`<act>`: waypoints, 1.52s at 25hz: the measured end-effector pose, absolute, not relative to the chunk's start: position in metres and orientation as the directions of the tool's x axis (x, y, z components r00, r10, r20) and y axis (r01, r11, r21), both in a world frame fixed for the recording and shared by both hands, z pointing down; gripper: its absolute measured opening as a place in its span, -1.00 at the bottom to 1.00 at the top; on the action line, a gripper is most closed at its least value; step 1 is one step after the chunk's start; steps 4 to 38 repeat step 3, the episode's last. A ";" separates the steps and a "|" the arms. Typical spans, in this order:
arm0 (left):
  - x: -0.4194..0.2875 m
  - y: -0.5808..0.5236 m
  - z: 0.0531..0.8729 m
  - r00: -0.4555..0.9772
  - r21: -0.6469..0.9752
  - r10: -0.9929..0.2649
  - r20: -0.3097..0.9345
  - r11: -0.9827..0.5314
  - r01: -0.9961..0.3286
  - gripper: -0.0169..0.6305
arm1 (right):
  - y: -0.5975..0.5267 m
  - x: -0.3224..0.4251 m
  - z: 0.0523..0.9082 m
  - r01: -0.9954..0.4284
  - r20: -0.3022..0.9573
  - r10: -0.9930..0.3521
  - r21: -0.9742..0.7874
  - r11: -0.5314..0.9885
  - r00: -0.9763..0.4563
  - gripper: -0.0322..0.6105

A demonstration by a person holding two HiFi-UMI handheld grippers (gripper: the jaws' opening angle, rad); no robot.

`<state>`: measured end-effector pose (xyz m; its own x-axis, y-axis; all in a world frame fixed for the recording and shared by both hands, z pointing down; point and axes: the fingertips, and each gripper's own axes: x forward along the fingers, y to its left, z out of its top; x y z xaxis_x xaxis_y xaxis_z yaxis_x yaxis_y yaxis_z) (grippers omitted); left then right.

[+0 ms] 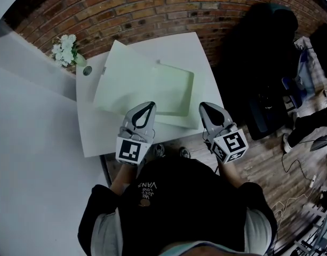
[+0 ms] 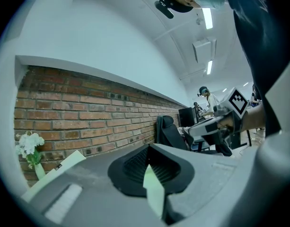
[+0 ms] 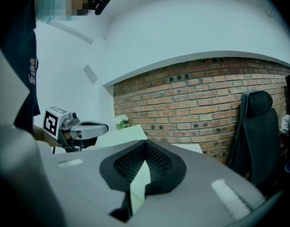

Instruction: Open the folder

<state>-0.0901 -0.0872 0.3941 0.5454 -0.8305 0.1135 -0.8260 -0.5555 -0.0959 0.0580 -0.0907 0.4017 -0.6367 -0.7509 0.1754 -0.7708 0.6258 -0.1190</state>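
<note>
Looking steeply down in the head view, a pale green folder point(image 1: 144, 81) lies on a white worktop point(image 1: 96, 137). It is set at a slant, and its longer side seems to run away from the person, leaning left. Two layers show, a lighter sheet skewed over a greener one; whether the cover is lifted at all I cannot tell. The left hand-held gripper point(image 1: 149, 106) has its tip over the folder's near edge, about midway along it. The right hand-held gripper point(image 1: 205, 106) sits just off the folder's near right corner. The folder therefore lies straight ahead of both, with the left one nearer. White flowers point(image 1: 64, 49) stand beyond the folder's far left corner.

In the left gripper view, the jaws are pressed together at the tips with nothing pinched. The folder's pale green shows through the slot behind them.

In the right gripper view, the jaws likewise meet at the tips and grip nothing, with the folder's green again showing through the slot. Opening the folder probably starts at that near edge.
</note>
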 end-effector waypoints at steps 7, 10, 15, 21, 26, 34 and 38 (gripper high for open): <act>-0.093 -0.087 0.395 0.542 -0.086 -0.833 0.113 -0.551 -0.830 -0.95 | -0.090 0.056 0.403 -0.773 0.179 -0.752 -0.119 0.624 -0.634 -0.90; -0.093 -0.087 0.395 0.542 -0.086 -0.833 0.113 -0.551 -0.830 -0.95 | -0.090 0.056 0.403 -0.773 0.179 -0.752 -0.119 0.624 -0.634 -0.90; -0.093 -0.087 0.395 0.542 -0.086 -0.833 0.113 -0.551 -0.830 -0.95 | -0.090 0.056 0.403 -0.773 0.179 -0.752 -0.119 0.624 -0.634 -0.90; -0.093 -0.087 0.395 0.542 -0.086 -0.833 0.113 -0.551 -0.830 -0.95 | -0.090 0.056 0.403 -0.773 0.179 -0.752 -0.119 0.624 -0.634 -0.90; -0.093 -0.087 0.395 0.542 -0.086 -0.833 0.113 -0.551 -0.830 -0.95 | -0.090 0.056 0.403 -0.773 0.179 -0.752 -0.119 0.624 -0.634 -0.90; -0.093 -0.087 0.395 0.542 -0.086 -0.833 0.113 -0.551 -0.830 -0.95 | -0.090 0.056 0.403 -0.773 0.179 -0.752 -0.119 0.624 -0.634 -0.90; -0.093 -0.087 0.395 0.542 -0.086 -0.833 0.113 -0.551 -0.830 -0.95 | -0.090 0.056 0.403 -0.773 0.179 -0.752 -0.119 0.624 -0.634 -0.90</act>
